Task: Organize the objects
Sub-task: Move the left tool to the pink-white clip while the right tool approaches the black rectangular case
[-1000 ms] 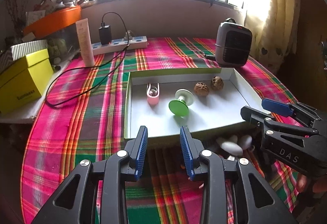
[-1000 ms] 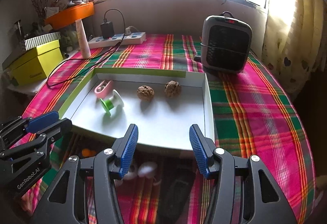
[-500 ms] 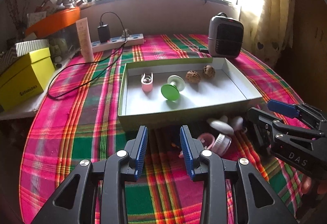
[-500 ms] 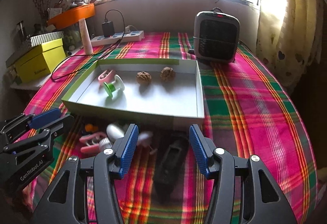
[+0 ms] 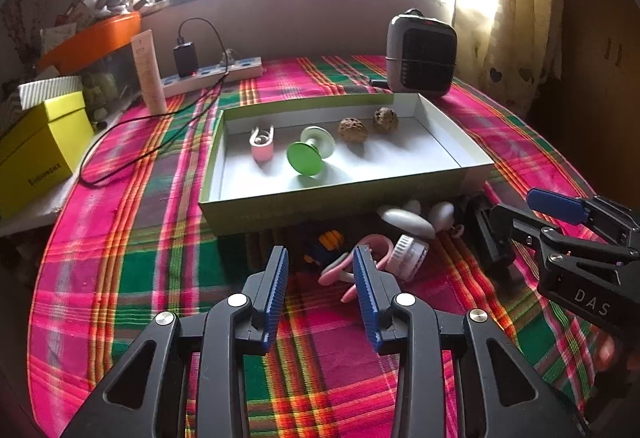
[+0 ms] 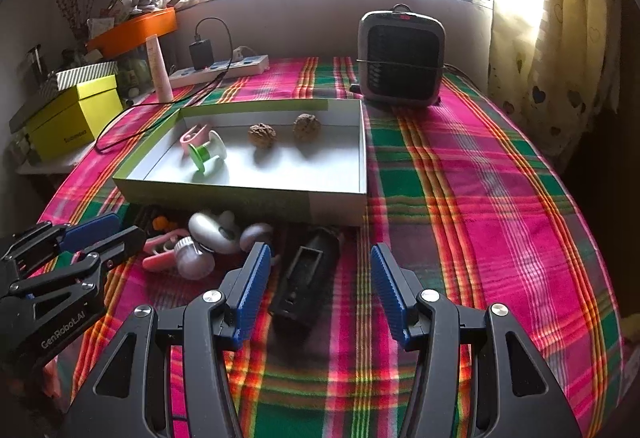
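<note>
A shallow white tray with a green rim [image 5: 348, 194] holds a pink clip [image 5: 262, 146], a green spool [image 5: 306, 158] and two walnuts [image 5: 352, 130]. In front of its near wall lies a pile: white oval pieces [image 5: 404, 220], a pink clip [image 5: 360, 262], a ribbed white cap [image 5: 408, 252] and a black block [image 6: 308, 278]. My left gripper [image 5: 320, 258] hovers open just short of the pink clip, holding nothing. My right gripper [image 6: 320, 254] stands open and empty above the black block. Each gripper shows at the edge of the other's view [image 5: 516, 204] [image 6: 116, 230].
A grey heater [image 6: 400, 58] stands behind the tray. At the back left are a power strip with a charger [image 5: 212, 74], a pale tube [image 5: 148, 70] and a yellow box [image 5: 40, 142]. The plaid tablecloth [image 6: 480, 198] spreads to the right, with a curtain [image 6: 552, 38] beyond.
Both grippers have drawn back from the tray toward the near side of the table. The pile in front of the tray, mostly hidden a second ago, is now in full view.
</note>
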